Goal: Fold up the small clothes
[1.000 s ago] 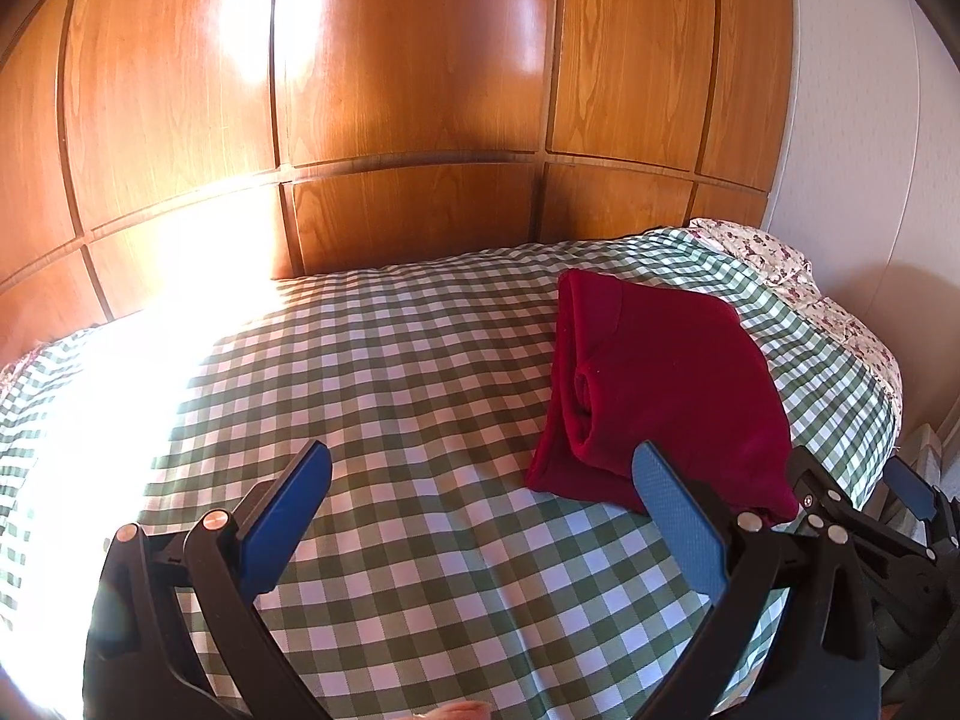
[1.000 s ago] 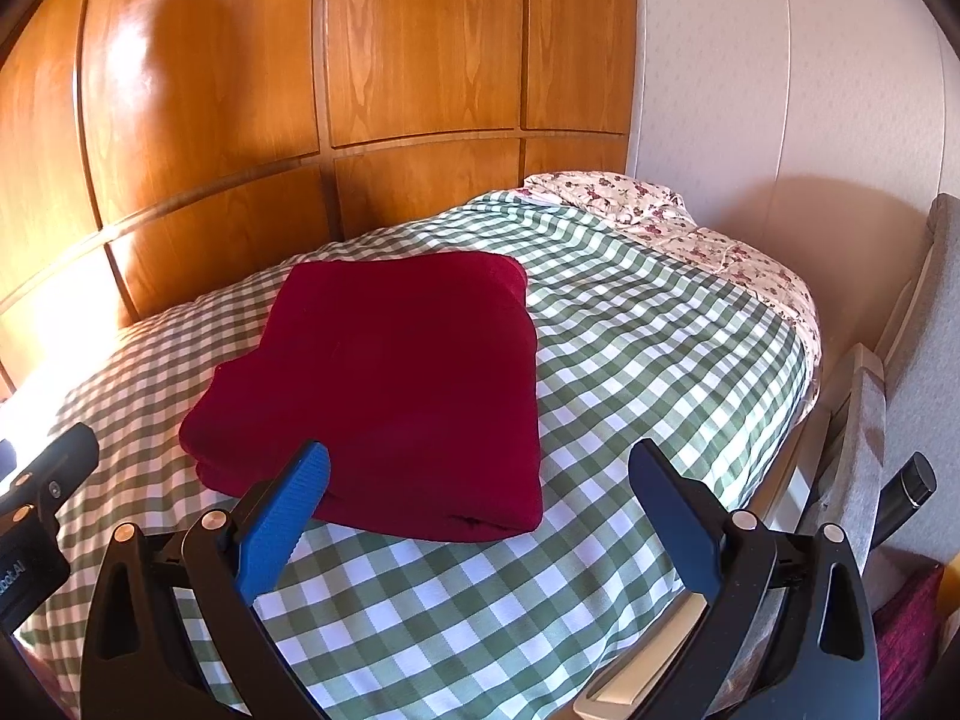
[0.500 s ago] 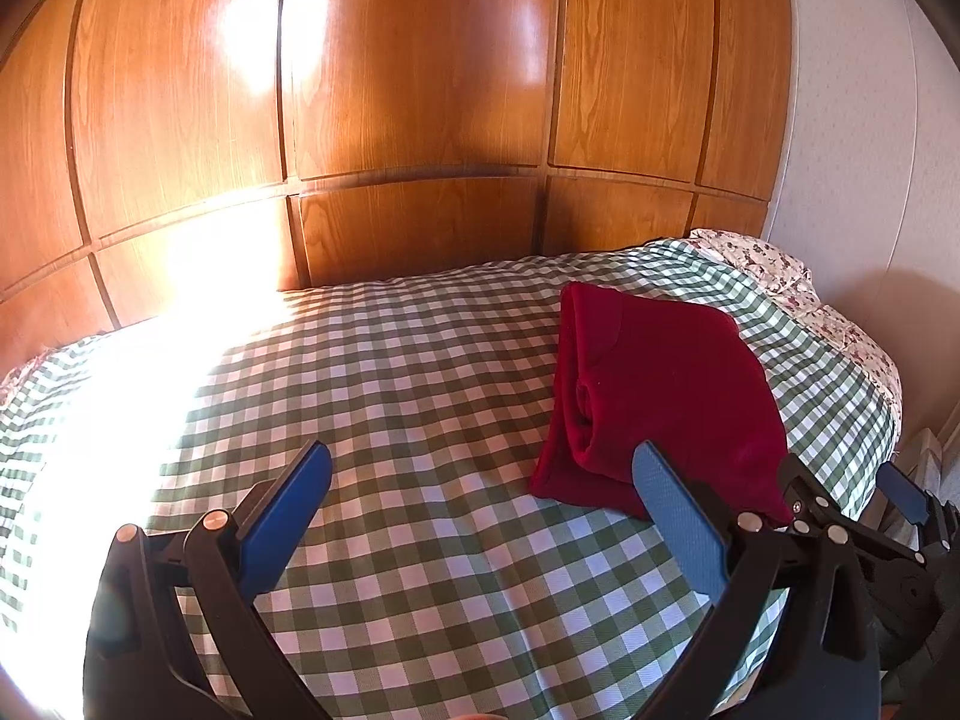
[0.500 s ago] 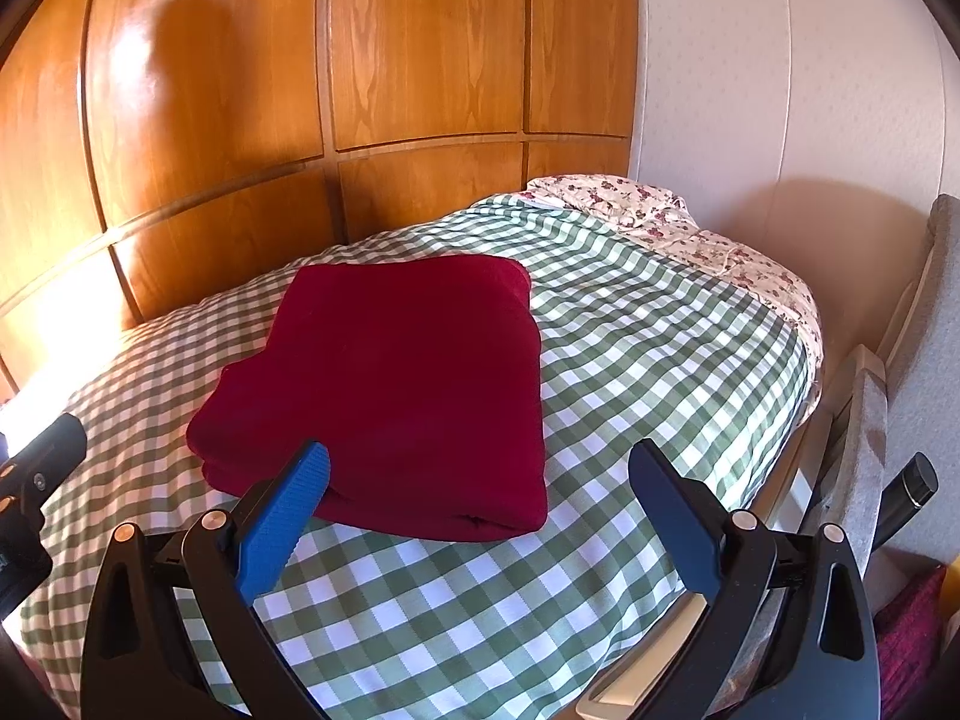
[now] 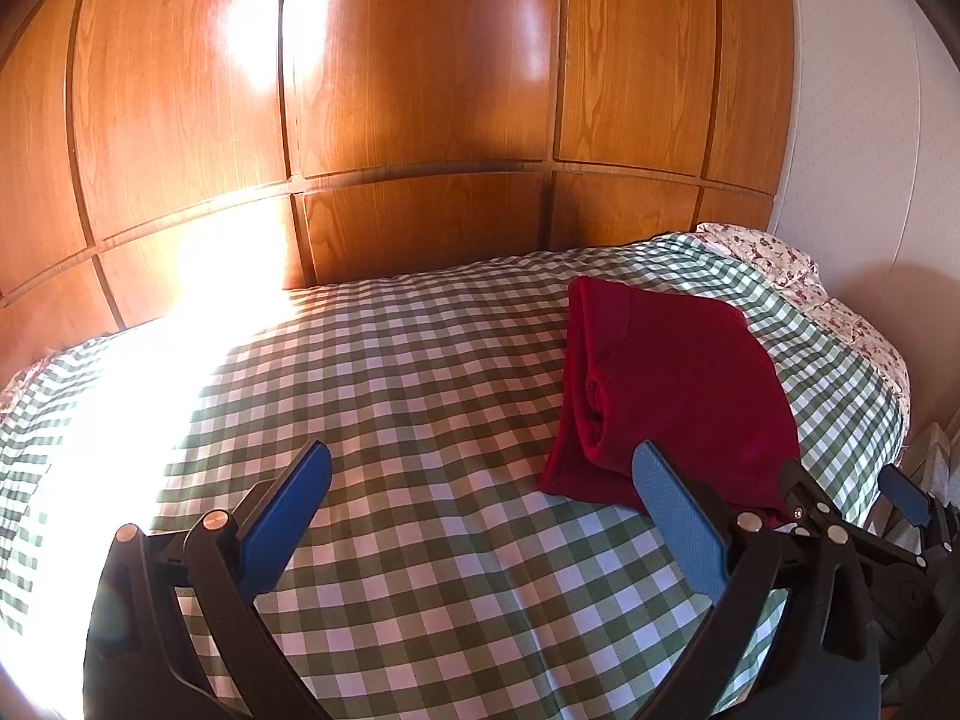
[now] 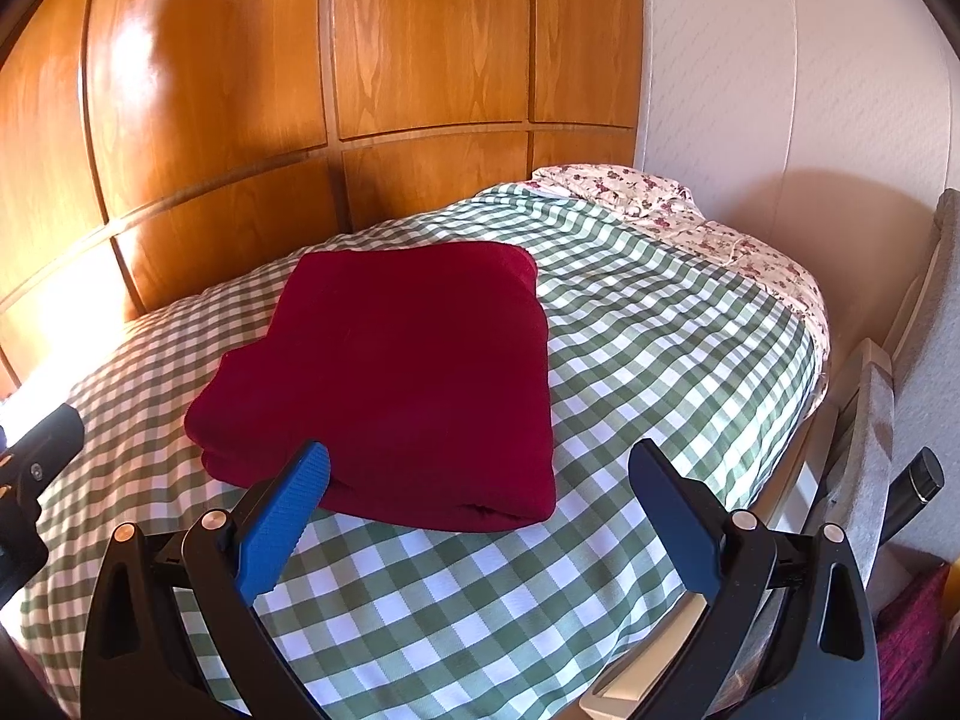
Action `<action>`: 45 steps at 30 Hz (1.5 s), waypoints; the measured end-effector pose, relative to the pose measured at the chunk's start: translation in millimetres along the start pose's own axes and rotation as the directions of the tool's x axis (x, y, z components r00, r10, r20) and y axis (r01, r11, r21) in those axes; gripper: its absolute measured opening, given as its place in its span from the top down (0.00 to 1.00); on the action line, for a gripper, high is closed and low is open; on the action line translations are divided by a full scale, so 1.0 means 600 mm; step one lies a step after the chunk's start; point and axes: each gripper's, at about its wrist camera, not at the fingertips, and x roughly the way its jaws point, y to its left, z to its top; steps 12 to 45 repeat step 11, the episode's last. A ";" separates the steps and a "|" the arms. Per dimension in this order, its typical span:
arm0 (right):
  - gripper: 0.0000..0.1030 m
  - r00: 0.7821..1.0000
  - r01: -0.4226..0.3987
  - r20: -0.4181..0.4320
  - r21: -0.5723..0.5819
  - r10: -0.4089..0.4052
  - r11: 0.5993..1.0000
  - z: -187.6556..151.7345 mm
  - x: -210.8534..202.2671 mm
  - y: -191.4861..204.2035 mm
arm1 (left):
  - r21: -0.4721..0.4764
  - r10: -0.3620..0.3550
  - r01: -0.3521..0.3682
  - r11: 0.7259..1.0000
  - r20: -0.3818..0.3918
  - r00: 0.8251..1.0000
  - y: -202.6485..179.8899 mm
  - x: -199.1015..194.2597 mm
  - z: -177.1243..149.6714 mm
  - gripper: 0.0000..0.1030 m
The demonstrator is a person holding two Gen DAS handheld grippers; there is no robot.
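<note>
Wood-panel wall point(image 5: 420, 120) runs behind bed w/ green-white check cover point(image 5: 390, 408); sun glare washes out cover's left side; left gripper point(image 5: 480, 486) hangs above bare cover, blue pads spread wide, nothing btwn them; folded dark red garment point(image 6: 408, 372) lies flat on cover toward bed's right; right gripper point(image 6: 480, 480) just short of its near edge, pads apart, holding nothing; floral sheet point(image 6: 690, 222) at far right by white wall point(image 6: 780, 90).

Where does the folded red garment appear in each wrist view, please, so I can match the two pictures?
Left wrist: folded red garment lies right of centre, beyond the right fingertip.
Right wrist: it fills the centre-left, behind the left fingertip.
Shared landmark: the floral pillow at the wall.
</note>
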 end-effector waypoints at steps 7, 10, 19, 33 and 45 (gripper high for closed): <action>0.04 1.000 0.005 0.014 -0.003 -0.005 1.000 0.002 -0.002 0.001 | -0.011 -0.005 0.004 1.000 -0.025 1.000 0.000 0.007 -0.003 0.03; 0.04 1.000 0.007 0.013 0.003 -0.007 1.000 0.002 -0.001 0.000 | -0.022 -0.009 0.008 1.000 -0.041 0.999 0.004 0.013 -0.005 0.03; 0.04 1.000 0.007 0.011 0.003 -0.007 1.000 0.001 -0.001 0.000 | -0.024 -0.011 0.010 1.000 -0.046 0.999 0.004 0.015 -0.006 0.03; 0.04 1.000 0.007 0.011 0.003 -0.007 1.000 0.001 -0.001 0.000 | -0.024 -0.011 0.010 1.000 -0.046 0.999 0.004 0.015 -0.006 0.03; 0.04 1.000 0.007 0.011 0.003 -0.007 1.000 0.001 -0.001 0.000 | -0.024 -0.011 0.010 1.000 -0.046 0.999 0.004 0.015 -0.006 0.03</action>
